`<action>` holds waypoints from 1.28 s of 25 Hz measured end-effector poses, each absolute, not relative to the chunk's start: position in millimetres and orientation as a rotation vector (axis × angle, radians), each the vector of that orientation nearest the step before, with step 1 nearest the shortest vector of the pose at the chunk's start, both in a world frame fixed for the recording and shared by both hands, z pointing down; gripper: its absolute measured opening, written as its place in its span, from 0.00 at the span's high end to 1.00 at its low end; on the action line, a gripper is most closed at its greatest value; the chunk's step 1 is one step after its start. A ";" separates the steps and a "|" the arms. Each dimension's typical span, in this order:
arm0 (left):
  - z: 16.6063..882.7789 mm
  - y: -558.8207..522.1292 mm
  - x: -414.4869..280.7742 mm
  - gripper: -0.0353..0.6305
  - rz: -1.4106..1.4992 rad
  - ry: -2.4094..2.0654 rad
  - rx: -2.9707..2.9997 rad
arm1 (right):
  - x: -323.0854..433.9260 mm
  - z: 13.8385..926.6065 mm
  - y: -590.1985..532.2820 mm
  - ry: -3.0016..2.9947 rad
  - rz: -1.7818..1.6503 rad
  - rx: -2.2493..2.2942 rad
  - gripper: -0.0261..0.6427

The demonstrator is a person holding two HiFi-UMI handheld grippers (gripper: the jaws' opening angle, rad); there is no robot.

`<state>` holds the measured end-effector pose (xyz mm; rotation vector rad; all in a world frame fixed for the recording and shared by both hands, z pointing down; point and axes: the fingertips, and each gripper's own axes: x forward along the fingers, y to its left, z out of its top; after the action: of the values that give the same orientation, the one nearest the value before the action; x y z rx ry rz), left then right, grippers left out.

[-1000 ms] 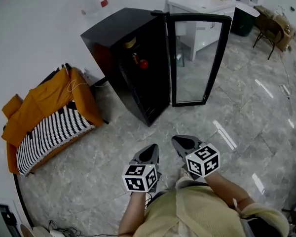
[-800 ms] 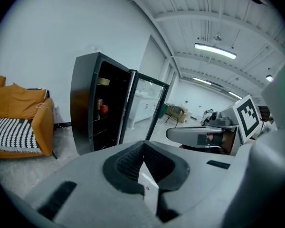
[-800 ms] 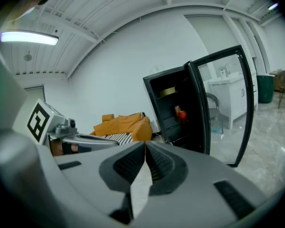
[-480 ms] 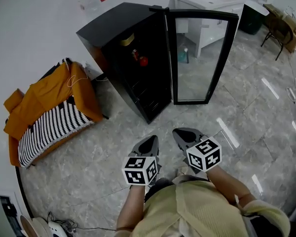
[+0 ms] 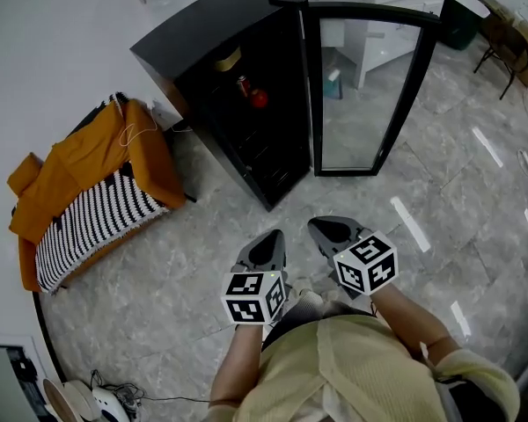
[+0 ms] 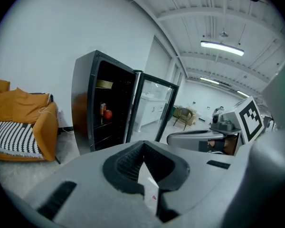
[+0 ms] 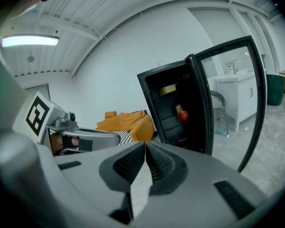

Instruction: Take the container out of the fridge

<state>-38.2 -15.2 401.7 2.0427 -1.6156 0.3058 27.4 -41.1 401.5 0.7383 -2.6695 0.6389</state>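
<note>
Black fridge [image 5: 202, 35]; orange sofa [image 5: 97, 161], black-white striped throw [image 5: 88, 231]; grey marbled floor [image 5: 158, 297]; white wall [image 5: 53, 60].

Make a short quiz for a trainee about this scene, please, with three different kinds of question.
1. True or false: the glass door of the tall black fridge stands open.
2. What do the shut grey left gripper and the shut grey right gripper hold? A a can; B nothing; C a cloth.
3. Fill in: in the head view, the orange padded seat with striped cloth stands to the fridge's ____.
Key: 1 true; 2 B; 3 left.
</note>
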 end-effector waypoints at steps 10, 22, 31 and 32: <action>400.3 -50.3 -63.3 0.92 0.274 -1.592 2.054 | 6.4 391.4 -72.5 -2.657 0.609 0.772 0.92; 400.5 -83.5 -91.9 0.92 0.260 -1.580 2.086 | -28.4 383.4 -106.1 -2.660 0.535 0.756 0.92; 389.4 -106.3 -94.2 0.92 0.275 -1.623 2.116 | -30.1 374.2 -138.4 -2.686 0.479 0.737 0.92; 388.2 -109.5 -94.9 0.92 0.275 -1.635 2.114 | -30.7 372.3 -142.0 -2.694 0.471 0.727 0.92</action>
<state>-94.9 -109.5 388.2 2.1142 -1.6354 0.2749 -30.7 -142.0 372.3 0.7269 -2.6935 0.4711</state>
